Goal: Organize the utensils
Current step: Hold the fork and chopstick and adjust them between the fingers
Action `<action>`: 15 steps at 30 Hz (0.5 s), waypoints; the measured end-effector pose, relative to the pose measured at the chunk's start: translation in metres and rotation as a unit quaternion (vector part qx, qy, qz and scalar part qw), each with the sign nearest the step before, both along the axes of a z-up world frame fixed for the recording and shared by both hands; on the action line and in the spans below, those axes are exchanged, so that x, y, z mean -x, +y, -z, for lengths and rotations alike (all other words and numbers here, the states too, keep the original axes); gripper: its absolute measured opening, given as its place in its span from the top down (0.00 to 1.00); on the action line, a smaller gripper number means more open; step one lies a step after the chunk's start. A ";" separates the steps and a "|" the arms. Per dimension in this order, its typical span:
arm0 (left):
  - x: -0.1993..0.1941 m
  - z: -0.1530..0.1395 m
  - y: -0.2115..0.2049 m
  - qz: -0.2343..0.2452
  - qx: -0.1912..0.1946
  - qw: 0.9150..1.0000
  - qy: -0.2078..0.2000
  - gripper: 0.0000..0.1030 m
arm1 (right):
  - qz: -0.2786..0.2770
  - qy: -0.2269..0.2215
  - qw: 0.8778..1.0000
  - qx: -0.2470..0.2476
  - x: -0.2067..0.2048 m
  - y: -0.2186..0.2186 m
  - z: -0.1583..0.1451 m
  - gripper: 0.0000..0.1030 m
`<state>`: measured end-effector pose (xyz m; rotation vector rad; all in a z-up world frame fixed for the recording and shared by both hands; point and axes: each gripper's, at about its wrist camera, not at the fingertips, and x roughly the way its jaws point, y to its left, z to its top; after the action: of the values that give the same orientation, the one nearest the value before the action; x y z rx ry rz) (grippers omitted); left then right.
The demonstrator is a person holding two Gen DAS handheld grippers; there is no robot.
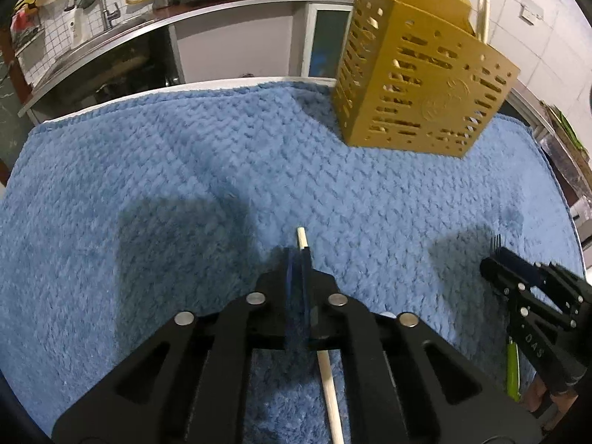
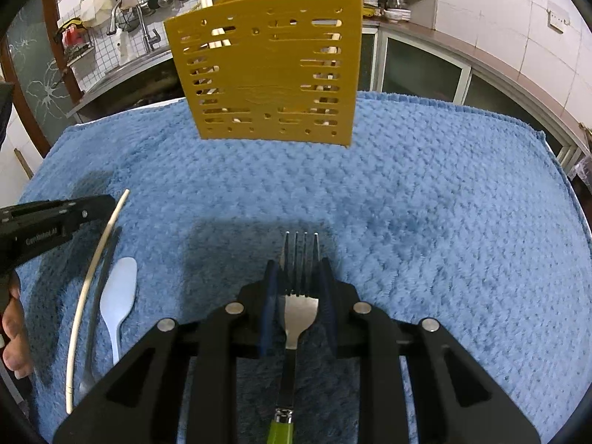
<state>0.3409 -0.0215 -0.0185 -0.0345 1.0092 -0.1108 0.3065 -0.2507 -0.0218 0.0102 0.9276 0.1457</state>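
Here a blue fleece towel (image 2: 425, 203) covers nearly the whole table (image 1: 111, 101), whose white edge shows only along the far side. Behind it runs a kitchen counter with a sink and tap (image 2: 144, 33) at the far left. On the far part of the towel stands a gold slotted utensil holder (image 2: 270, 74), upright, with pale sticks rising from its top; in the left wrist view it sits to the far right.

The left gripper (image 1: 298, 259) has its jaws closed on a pale wooden chopstick (image 1: 327, 377), which runs lengthwise between the blue pads, its tip poking out just past them on the far side and its long end trailing back toward the camera. In the right wrist view that chopstick shows as a curved pale line at the near left.

The right gripper (image 2: 298, 270) grips a metal fork (image 2: 299, 310) by its head; the jaws press on either side of it, the tines stick out past the pads toward the holder, and its green handle (image 2: 281, 427) points back to the near edge.

A white plastic spoon (image 2: 118, 296) lies on the towel at the near left, just beside the chopstick, bowl toward the far side. A person's fingers (image 2: 13, 333) show at the left edge.
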 end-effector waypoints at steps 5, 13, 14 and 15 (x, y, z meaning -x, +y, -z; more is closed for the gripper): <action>-0.004 -0.002 0.000 0.001 0.000 1.000 0.009 0.71 | -0.001 0.000 1.000 -0.007 -0.001 -0.002 0.000 0.78; -0.011 0.010 -0.013 0.009 -0.016 1.000 0.017 0.85 | -0.003 -0.003 1.000 -0.012 -0.001 -0.003 0.001 0.78; -0.012 0.011 -0.015 0.010 -0.018 1.000 0.016 0.86 | -0.002 -0.002 1.000 -0.013 -0.002 -0.003 0.001 0.78; -0.013 0.011 -0.015 0.010 -0.020 1.000 0.016 0.86 | -0.002 0.000 1.000 -0.013 -0.003 -0.003 0.001 0.78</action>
<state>0.3535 -0.0369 -0.0299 0.0105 1.0426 -0.1093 0.3092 -0.2540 -0.0226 0.0320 0.9250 0.1606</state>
